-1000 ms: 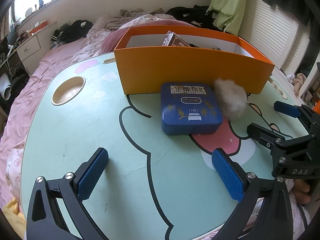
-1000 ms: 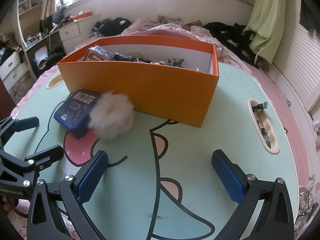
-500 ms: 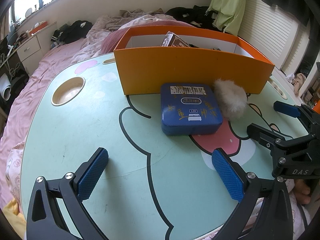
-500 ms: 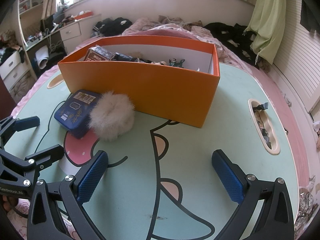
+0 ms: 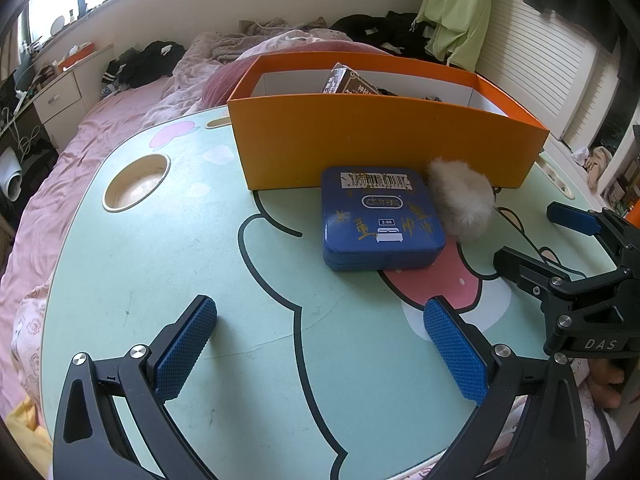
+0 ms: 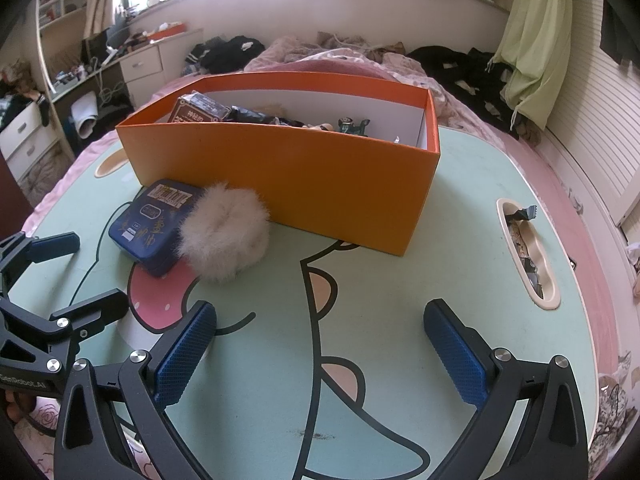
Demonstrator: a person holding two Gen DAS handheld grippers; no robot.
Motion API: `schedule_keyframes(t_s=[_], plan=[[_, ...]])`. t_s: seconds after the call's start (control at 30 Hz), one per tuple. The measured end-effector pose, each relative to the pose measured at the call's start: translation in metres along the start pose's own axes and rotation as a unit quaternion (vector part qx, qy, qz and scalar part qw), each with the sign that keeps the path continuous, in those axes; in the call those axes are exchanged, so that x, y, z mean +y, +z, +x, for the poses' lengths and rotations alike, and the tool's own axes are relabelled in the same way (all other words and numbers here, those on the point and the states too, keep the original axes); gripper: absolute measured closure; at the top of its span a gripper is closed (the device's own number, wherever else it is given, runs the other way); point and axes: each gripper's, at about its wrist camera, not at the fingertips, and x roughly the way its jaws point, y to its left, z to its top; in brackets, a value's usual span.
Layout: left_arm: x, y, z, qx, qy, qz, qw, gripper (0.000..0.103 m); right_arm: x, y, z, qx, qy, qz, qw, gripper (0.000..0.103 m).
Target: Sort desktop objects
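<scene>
Lying flat on the cartoon-printed table (image 5: 168, 264), the blue tin (image 5: 382, 218) sits just in front of the orange box (image 5: 384, 148), its far edge close against the box's near wall, with the fluffy pompom (image 5: 460, 204) touching its right side. Both look like the last loose items to go into the box. The left gripper (image 5: 320, 350) hovers near the table's front edge with its jaws spread wide and empty, roughly in line with the tin; the right gripper (image 6: 320, 354) is likewise wide open and holds nothing, the pompom ahead and to its left. For a clean pick, the left gripper would do well to straddle the tin across its two side edges and close low, since the lid is smooth and the pompom crowds one side. The soft pompom should squash easily, so a light pinch through its middle seems enough. The box already holds a dark printed packet (image 6: 200, 110) leaning at its left end and several small dark items (image 6: 352, 126) further right, too jumbled to identify.
</scene>
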Motion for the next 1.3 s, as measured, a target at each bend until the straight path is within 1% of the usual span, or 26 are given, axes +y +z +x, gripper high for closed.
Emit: schedule_keyframes(t_s=[0.2,0.3,0.37,0.43,0.5,0.53,0.57,0.6,0.63,0.67,0.73,0.83,0.9,0.97,1.07,1.1,1.17,1.2,1.23,1.27,1.3], plan=[[0.0,-0.001,0.0,0.0,0.0,0.0,1.0,0.0,0.001,0.002,-0.002,-0.001,0.004,0.002,1.0,0.0],[-0.001,0.001,-0.001,0.0,-0.001,0.0,1.0,0.0,-0.001,0.012,-0.009,-0.008,0.05,0.02,0.999,0.005],[-0.002,0.002,-0.002,-0.001,-0.001,0.0,1.0,0.0,-0.002,0.024,-0.014,-0.016,0.079,0.041,0.996,0.005],[-0.002,0.002,-0.002,-0.001,-0.001,0.0,1.0,0.0,0.003,0.037,-0.013,-0.015,0.099,0.049,0.994,0.011],[-0.002,0.002,-0.002,-0.001,-0.001,0.0,1.0,0.0,0.011,0.048,-0.006,-0.006,0.115,0.056,0.992,0.024],[-0.002,0.001,-0.002,-0.001,-0.001,0.0,1.0,0.0,0.014,0.051,-0.002,0.001,0.122,0.057,0.991,0.025],[-0.002,0.001,-0.002,-0.001,-0.001,0.0,1.0,0.0,0.018,0.053,0.005,0.012,0.126,0.056,0.99,0.031],[-0.002,0.001,-0.002,-0.001,-0.001,0.0,1.0,0.0,0.02,0.054,0.013,0.028,0.126,0.058,0.99,0.044],[-0.002,0.001,-0.002,-0.001,-0.001,0.0,1.0,0.0,0.021,0.055,0.017,0.028,0.125,0.061,0.99,0.047],[-0.002,0.001,-0.003,-0.002,-0.001,0.0,1.0,0.0,0.021,0.054,0.018,0.03,0.122,0.061,0.99,0.069],[-0.003,0.003,-0.005,-0.002,-0.001,0.0,1.0,0.0,0.016,0.049,0.014,0.024,0.131,0.065,0.989,0.071],[-0.003,0.003,-0.005,-0.001,-0.001,0.0,1.0,0.0,0.006,0.039,0.0,0.004,0.137,0.072,0.988,0.071],[-0.003,0.006,-0.006,0.001,-0.002,0.0,1.0,0.0,-0.003,0.033,-0.008,-0.008,0.132,0.076,0.988,0.071],[-0.002,0.009,-0.01,-0.013,-0.01,-0.005,0.9999,0.0,-0.009,0.027,-0.015,-0.016,0.122,0.076,0.989,0.071],[0.001,0.025,-0.018,-0.035,-0.032,-0.018,0.9987,0.0,-0.014,0.022,-0.018,-0.021,0.115,0.08,0.99,0.071],[-0.002,0.034,-0.017,-0.037,-0.039,-0.016,0.9984,0.0,-0.016,0.022,-0.018,-0.021,0.117,0.082,0.99,0.071],[-0.005,0.045,-0.009,-0.034,-0.038,-0.01,0.9987,0.001,-0.018,0.021,-0.02,-0.025,0.116,0.084,0.989,0.071],[-0.007,0.05,0.0,-0.023,-0.031,-0.007,0.9992,0.004,-0.019,0.02,-0.021,-0.026,0.116,0.085,0.989,0.071],[-0.01,0.054,0.012,-0.003,-0.027,-0.004,0.9996,0.019,-0.02,0.02,-0.022,-0.027,0.117,0.085,0.989,0.071],[-0.012,0.055,0.021,0.016,-0.033,-0.004,0.9993,0.037,-0.021,0.02,-0.022,-0.028,0.117,0.086,0.989,0.071],[-0.014,0.056,0.028,0.027,-0.036,-0.001,0.999,0.037,-0.023,0.02,-0.022,-0.028,0.117,0.087,0.989,0.071]])
